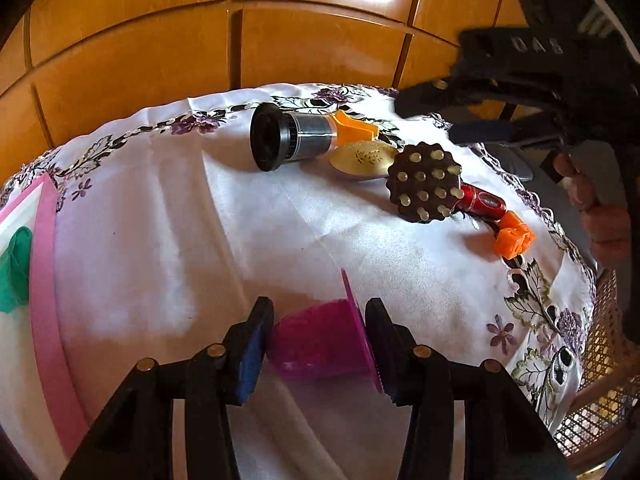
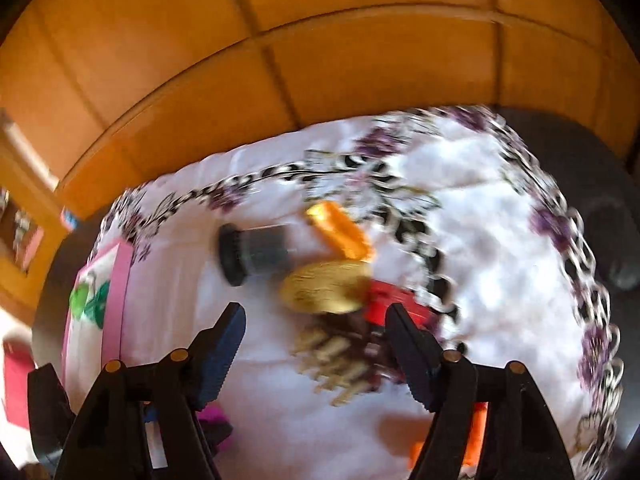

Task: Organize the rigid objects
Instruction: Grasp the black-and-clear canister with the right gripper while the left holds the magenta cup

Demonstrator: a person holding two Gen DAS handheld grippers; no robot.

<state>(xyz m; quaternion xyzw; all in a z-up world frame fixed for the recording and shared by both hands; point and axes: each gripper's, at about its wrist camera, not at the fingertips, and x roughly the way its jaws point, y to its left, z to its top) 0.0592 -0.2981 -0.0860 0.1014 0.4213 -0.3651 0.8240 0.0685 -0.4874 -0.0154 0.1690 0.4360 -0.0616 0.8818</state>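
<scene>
My left gripper [image 1: 316,354] is shut on a magenta plastic cup [image 1: 320,340] that lies on its side, one pad on its base and the other on its rim. On the white flowered tablecloth [image 1: 180,240] beyond lie a black cylinder [image 1: 288,138] with an orange part, a gold oval piece [image 1: 360,158], a brown studded massager [image 1: 424,184], a red tube [image 1: 480,202] and an orange block [image 1: 514,240]. My right gripper [image 2: 318,344] is open. In its blurred view it hovers with the massager [image 2: 340,360] between its fingers, apart from the pads.
A pink-rimmed tray [image 1: 44,280] with a green item [image 1: 16,268] stands at the left table edge. A wooden panelled wall [image 1: 280,40] rises behind the table. A cane chair [image 1: 600,360] is at the right. A hand [image 1: 600,208] holds the right gripper.
</scene>
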